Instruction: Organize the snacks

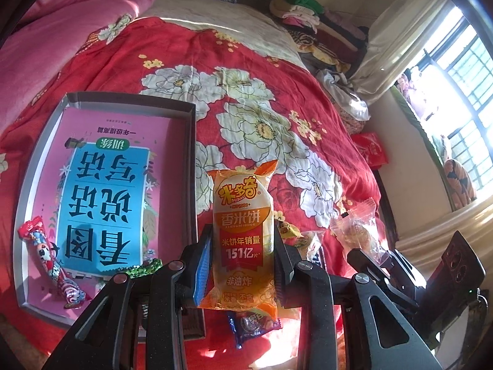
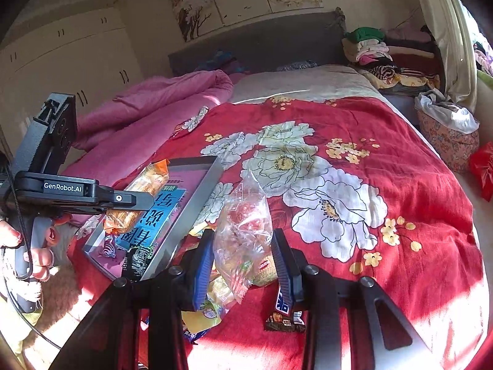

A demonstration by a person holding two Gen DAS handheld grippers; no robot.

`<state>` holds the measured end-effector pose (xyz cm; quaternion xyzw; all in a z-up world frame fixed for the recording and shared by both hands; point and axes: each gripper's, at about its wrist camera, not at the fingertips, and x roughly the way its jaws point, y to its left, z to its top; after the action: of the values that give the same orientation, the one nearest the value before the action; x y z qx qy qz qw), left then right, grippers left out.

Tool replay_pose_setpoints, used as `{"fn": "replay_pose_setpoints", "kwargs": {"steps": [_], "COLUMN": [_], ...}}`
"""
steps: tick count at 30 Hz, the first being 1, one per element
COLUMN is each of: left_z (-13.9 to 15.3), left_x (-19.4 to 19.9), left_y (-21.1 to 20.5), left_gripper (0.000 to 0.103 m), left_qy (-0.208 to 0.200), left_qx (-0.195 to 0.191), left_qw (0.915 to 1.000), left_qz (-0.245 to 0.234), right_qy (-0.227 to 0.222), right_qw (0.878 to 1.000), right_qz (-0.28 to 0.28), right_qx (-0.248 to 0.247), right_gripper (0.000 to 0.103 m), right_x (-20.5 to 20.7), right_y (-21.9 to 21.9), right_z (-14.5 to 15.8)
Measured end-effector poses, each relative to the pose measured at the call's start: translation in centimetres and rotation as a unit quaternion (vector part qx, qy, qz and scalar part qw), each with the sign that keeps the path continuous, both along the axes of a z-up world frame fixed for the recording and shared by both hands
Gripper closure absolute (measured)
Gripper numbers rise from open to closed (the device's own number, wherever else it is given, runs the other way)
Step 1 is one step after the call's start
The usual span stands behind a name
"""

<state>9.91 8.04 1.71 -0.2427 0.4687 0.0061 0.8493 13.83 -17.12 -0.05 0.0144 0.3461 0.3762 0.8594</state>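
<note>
The left gripper is clamped on an orange rice-cracker packet, held beside the grey tray on the red bedspread. The right gripper pinches a clear bag of sweets above the loose snack pile. The clear film looks slippery, so the bag may slide free. The packet could also catch the tray's rim and tip out.
</note>
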Motion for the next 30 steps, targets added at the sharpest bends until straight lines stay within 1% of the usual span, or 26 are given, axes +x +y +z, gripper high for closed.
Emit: {"fn": "replay_pose_setpoints", "kwargs": {"steps": [7, 16, 25, 30], "left_z": [0.5, 1.3, 1.5, 1.5], "left_x": [-1.2, -2.4, -4.0, -4.8], "left_y": [1.7, 3.3, 5.1, 6.2], "left_gripper": [0.068, 0.068, 0.068, 0.068], "left_qy": [-0.009, -0.018, -0.021, -0.019], "left_qx": [0.003, 0.01, 0.009, 0.009], "left_qw": [0.9998, 0.9993, 0.9988, 0.9983], "left_qz": [0.017, 0.031, 0.044, 0.054], "right_qy": [-0.012, -0.015, -0.021, -0.027], "right_qw": [1.0, 0.999, 0.997, 0.996], "right_qz": [0.023, 0.047, 0.071, 0.083], "right_qx": [0.001, 0.017, 0.012, 0.002], "right_gripper": [0.065, 0.065, 0.065, 0.065], "right_x": [-0.9, -1.6, -2.8, -3.5], "right_y": [1.6, 3.7, 5.7, 6.7], "right_z": [0.3, 1.1, 1.0, 0.8]}}
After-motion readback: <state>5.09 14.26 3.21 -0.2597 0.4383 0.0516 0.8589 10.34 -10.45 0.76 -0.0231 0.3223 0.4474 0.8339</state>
